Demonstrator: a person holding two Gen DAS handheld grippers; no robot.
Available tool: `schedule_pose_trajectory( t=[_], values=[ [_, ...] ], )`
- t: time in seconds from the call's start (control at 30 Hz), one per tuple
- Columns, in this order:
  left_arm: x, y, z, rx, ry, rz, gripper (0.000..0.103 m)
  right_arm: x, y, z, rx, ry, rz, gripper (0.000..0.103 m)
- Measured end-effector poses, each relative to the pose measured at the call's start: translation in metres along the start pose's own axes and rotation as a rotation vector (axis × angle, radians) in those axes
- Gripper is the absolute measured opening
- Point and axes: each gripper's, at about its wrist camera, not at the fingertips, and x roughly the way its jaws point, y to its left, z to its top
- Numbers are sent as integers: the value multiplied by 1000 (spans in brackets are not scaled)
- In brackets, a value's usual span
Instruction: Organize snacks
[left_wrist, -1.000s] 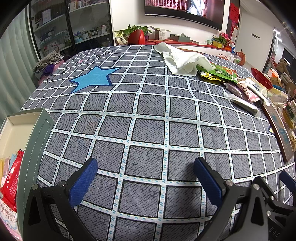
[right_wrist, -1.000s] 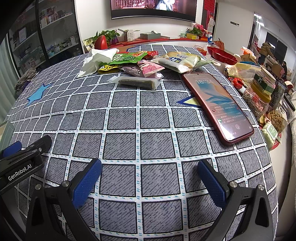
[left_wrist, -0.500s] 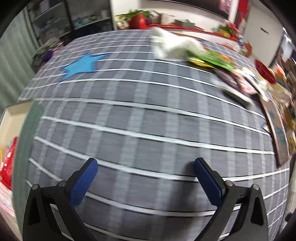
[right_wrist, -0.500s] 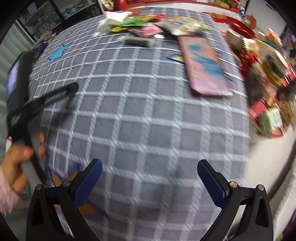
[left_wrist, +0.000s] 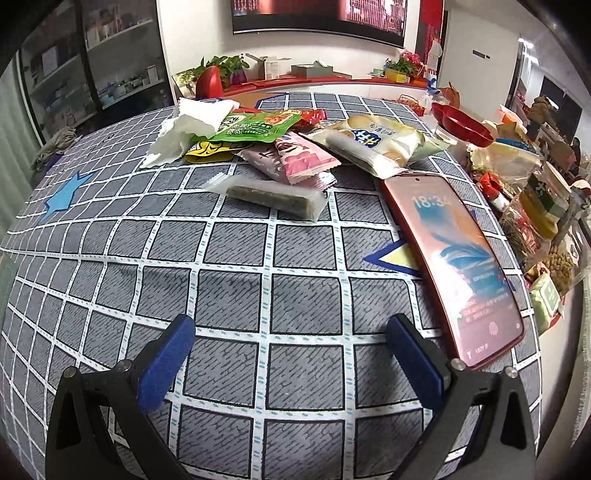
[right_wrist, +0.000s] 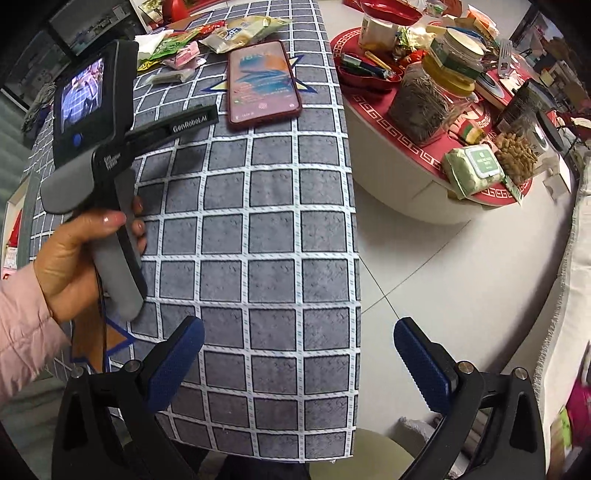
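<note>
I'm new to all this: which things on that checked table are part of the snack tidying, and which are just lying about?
Part of the job:
green snack bag
pink wrapper
clear-wrapped bar
pale biscuit bag
left tool, open
right tool, open

Just lying about:
phone
white tissue
red bowl

Left claw (left_wrist: 291, 354): spread wide, blue-padded fingers (left_wrist: 168, 363) well apart, nothing between them; seen from the right wrist view as a black body with a small screen.
Left hand (right_wrist: 81, 254): wrapped around the grey handle of the left claw, thumb on top, fingertips curled round the front; pink sleeve at the wrist.
Right claw (right_wrist: 297, 363): spread wide, blue pads (right_wrist: 173, 363) apart, gripping nothing, held back and higher than the left claw.
</note>
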Motion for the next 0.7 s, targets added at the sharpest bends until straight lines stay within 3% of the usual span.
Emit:
schedule_pose_trajectory(
  t=[0.4,0.7],
  values=[
    [2,-1,1,-17,0,13,103,-9,20,-7,47,17,42,103],
    [1,0,1,-19,0,11,103,-8,18,-16,41,35,25,103]
  ],
)
